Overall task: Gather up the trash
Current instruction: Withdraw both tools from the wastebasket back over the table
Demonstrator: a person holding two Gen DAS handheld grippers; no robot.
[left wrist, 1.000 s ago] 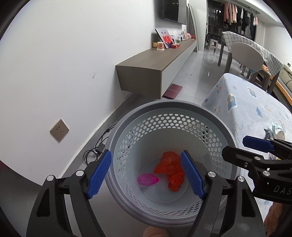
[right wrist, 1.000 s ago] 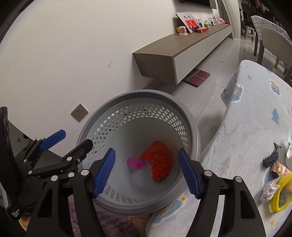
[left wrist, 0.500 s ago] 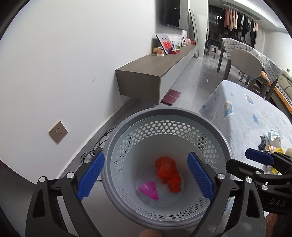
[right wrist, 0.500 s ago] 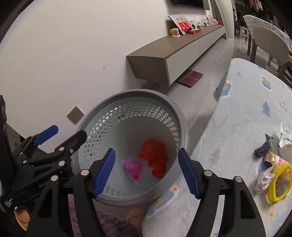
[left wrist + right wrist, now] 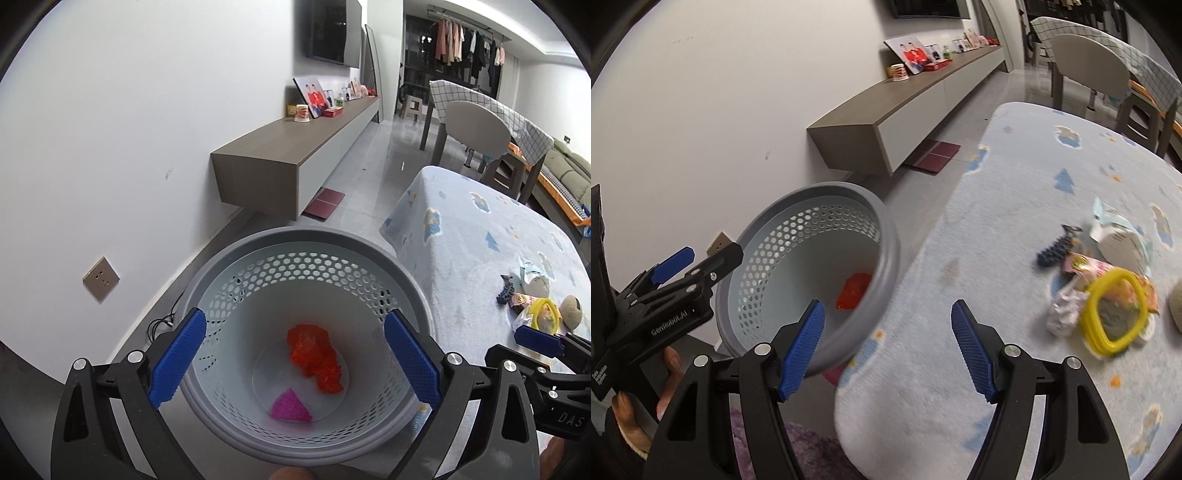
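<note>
basket fed, right hand turns to the table

nearest, the left gripper (image 5: 293,363) hangs over the grey basket (image 5: 280,236) with its jaws spread wide and nothing between them; they have just been opening. being poised above the mouth suits a drop, and the pink scrap (image 5: 290,406) lies flat on the basket floor beside the crumpled red wrapper (image 5: 314,358). a second ago the pink piece sat nearer the basket's middle, by the red one.

the right gripper (image 5: 886,345) is parted and empty. earlier it faced straight into the basket; now its view has swung right, so the basket sits off to the left and the blue patterned cloth (image 5: 1015,177) fills the frame. farther along that cloth, well apart from the jaws, the remaining trash waits: a white paper wad (image 5: 1062,314), a yellow ring (image 5: 1113,310) and a dark blue comb-like piece (image 5: 1052,251).
</note>
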